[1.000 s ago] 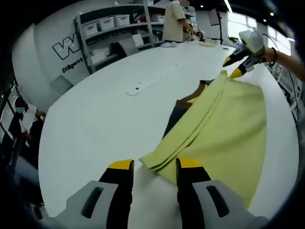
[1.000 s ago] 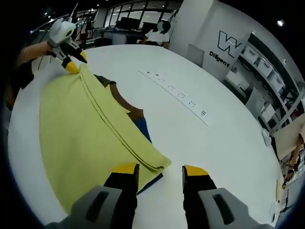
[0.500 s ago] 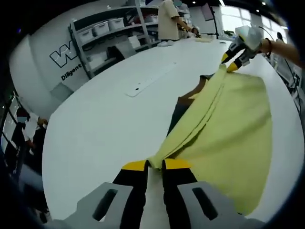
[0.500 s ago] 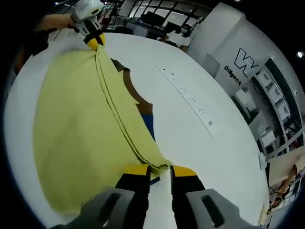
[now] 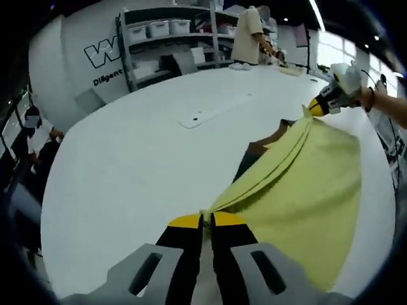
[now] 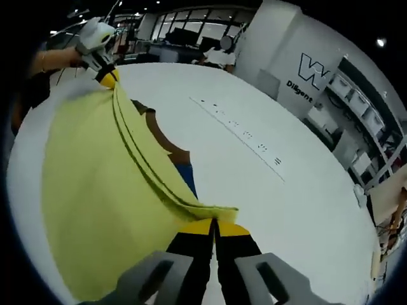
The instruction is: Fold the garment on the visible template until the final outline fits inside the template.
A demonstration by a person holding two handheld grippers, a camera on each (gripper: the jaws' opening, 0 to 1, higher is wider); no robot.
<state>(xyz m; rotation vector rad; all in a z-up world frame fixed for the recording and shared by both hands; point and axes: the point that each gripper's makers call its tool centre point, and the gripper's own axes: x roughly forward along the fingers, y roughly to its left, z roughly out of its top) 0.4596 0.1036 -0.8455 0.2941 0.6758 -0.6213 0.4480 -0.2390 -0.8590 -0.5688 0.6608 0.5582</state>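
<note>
Big white round table (image 5: 140, 165), surface mostly bare on the far side. Long flush strip (image 6: 241, 131) set into the tabletop, dotted with small dark marks, running diagonally; same strip in left gripper view (image 5: 213, 111). White wall behind with a dark "W" logo (image 6: 313, 66) and smaller lettering under it, starting "Diligent". Grey shelving (image 5: 172, 44) against that wall, white bins (image 5: 168, 27) on the upper shelf, boxes lower down. Person in a beige top (image 5: 249, 35) stands at the table's far edge, back turned. Two more people at far left of left gripper view (image 5: 28, 136), beyond the table's edge. Ceiling light strip (image 5: 316, 13) top right. Dark windows (image 6: 191, 16) at the back in right gripper view.
</note>
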